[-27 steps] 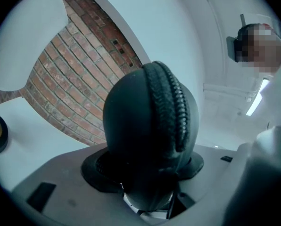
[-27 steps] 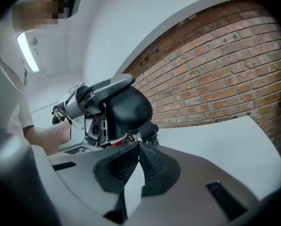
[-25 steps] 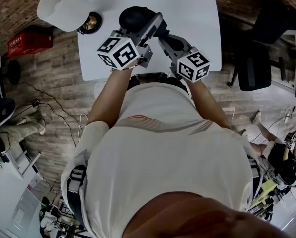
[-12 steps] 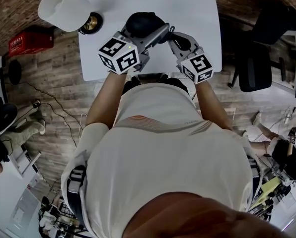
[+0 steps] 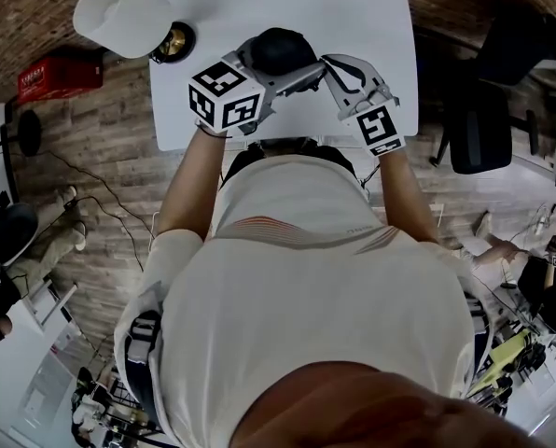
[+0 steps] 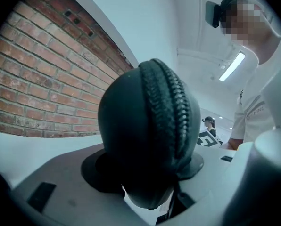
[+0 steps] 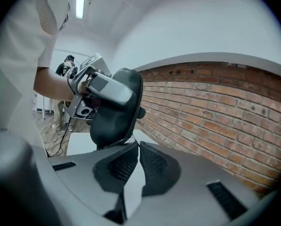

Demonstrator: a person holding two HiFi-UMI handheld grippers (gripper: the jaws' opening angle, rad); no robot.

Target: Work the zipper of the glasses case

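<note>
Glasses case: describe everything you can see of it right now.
The glasses case is a dark, matte, rounded shell with a dark zipper running over its end, shut along the stretch that shows. It is held over the white table, clamped by the left claw, pads set wide on its sides. The shut right claw points at it; contact is unclear.
</note>
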